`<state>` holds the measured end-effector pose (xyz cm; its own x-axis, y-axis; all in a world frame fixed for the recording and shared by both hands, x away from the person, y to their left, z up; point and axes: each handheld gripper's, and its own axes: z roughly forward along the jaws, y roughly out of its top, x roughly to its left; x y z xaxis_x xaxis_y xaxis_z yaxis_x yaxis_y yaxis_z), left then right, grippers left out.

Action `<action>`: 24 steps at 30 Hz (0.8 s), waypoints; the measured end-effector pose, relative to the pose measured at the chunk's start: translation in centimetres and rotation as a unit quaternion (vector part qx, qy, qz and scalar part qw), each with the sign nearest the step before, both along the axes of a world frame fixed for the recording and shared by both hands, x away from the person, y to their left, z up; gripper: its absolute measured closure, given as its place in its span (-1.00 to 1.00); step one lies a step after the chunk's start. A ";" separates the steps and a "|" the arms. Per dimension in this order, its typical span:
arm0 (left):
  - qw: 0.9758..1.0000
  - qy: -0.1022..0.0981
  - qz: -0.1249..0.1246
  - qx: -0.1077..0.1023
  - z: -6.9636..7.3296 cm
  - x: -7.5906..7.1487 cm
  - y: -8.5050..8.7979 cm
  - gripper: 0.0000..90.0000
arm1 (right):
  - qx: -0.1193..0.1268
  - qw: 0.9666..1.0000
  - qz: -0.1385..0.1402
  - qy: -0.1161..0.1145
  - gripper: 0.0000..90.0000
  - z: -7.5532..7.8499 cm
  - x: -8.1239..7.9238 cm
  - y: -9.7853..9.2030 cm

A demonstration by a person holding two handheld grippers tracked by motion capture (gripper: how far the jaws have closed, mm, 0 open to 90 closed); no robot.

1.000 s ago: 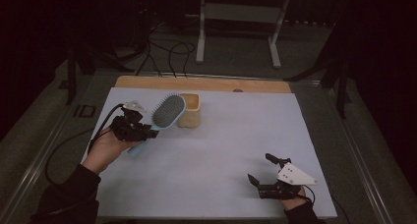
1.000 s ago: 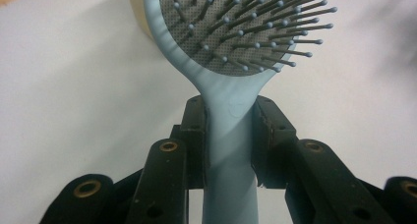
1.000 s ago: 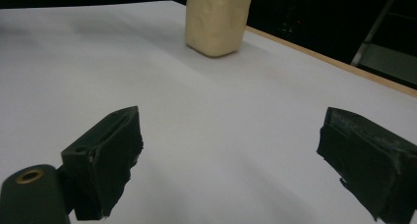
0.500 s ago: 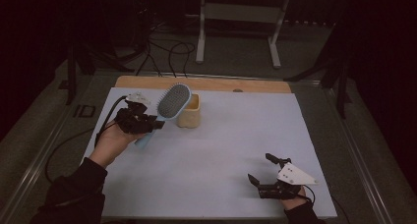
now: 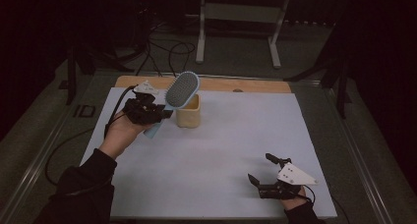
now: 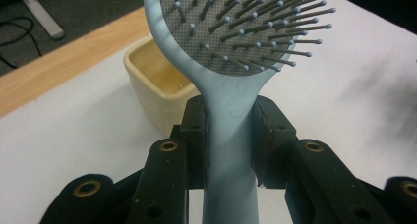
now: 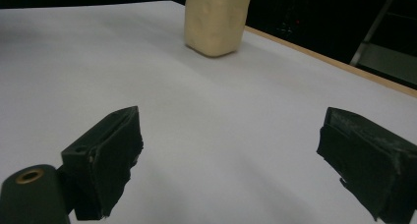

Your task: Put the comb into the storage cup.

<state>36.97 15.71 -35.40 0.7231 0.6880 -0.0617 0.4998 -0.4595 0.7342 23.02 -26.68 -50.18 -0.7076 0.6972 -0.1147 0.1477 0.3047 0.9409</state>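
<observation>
The left gripper (image 5: 164,112) is raised at the far left, forearm stretched forward, jaws clamped tight. The right gripper (image 5: 259,170) rests low at the near right edge, jaws spread wide with nothing between them, pointing left.

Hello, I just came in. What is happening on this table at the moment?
A person works with tongs in each hand. The left tongs are shut on the handle of a light blue hairbrush and hold it in the air, its bristled head above a cream square cup at the far side of the white table. The brush is not in the cup. The right tongs rest open near the front edge, holding nothing.
</observation>
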 end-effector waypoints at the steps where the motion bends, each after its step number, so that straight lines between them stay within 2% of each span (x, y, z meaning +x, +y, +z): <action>1: 1.000 -0.003 0.002 -0.003 0.1 0.1 -0.2 0.57 | 0.000 1.000 0.000 0.000 -0.80 0.0 0.0 0.0; 4: 1.000 -0.010 0.004 -0.002 0.4 0.4 -0.6 0.56 | 0.000 1.000 0.000 0.000 -0.80 0.0 0.0 0.0; 10: 0.999 -0.022 0.010 -0.022 1.0 1.2 -1.4 0.56 | 0.000 1.000 0.000 0.000 -0.80 0.0 0.0 0.0; 14: 0.999 -0.029 0.012 -0.027 1.1 1.8 -1.9 0.56 | 0.000 1.000 0.000 0.001 -0.80 0.0 0.0 0.0; 18: 0.998 -0.034 0.017 -0.041 1.1 2.4 -2.1 0.56 | 0.001 1.000 0.000 0.000 -0.80 0.0 0.0 0.0; 24: 0.996 -0.054 0.025 -0.060 1.1 3.2 -2.6 0.56 | 0.000 1.000 -0.001 0.000 -0.80 0.0 0.0 0.0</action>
